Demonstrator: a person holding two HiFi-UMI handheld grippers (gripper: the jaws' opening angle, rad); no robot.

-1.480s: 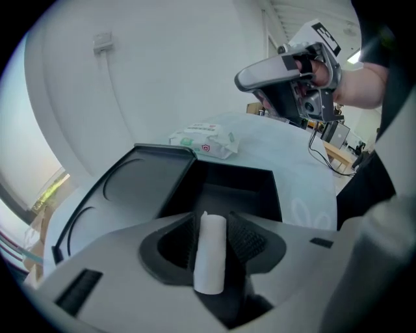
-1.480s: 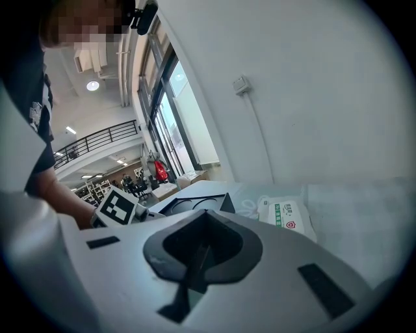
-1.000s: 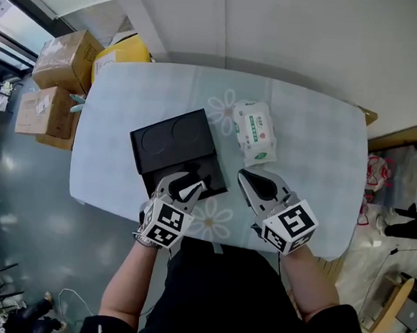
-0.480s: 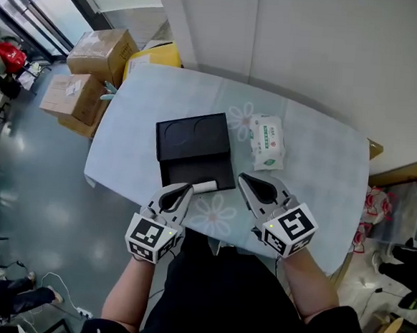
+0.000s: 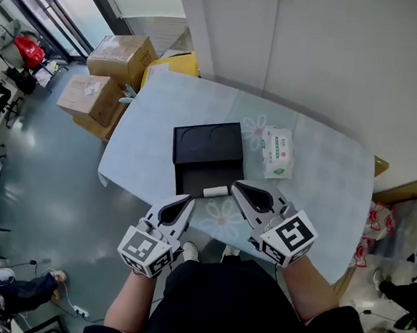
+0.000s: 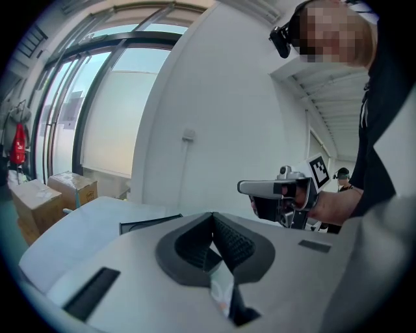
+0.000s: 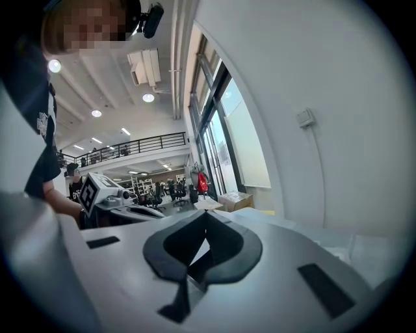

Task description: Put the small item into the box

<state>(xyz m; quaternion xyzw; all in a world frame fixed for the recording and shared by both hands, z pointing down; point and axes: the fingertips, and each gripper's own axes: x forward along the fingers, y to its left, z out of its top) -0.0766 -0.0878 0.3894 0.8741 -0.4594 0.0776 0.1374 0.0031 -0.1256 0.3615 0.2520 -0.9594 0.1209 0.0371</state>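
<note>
White cylinder (image 5: 215, 192) lies in matte black box (image 5: 209, 142) with 2 round recesses.

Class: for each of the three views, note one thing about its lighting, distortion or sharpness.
Head view: even daylight, sharp across the table; the glossy floor shows pale sheen. Left gripper view: fisheye circle with black corners; the windows are washed out. Right gripper view: same fisheye; the ceiling lamps burn white.
</note>
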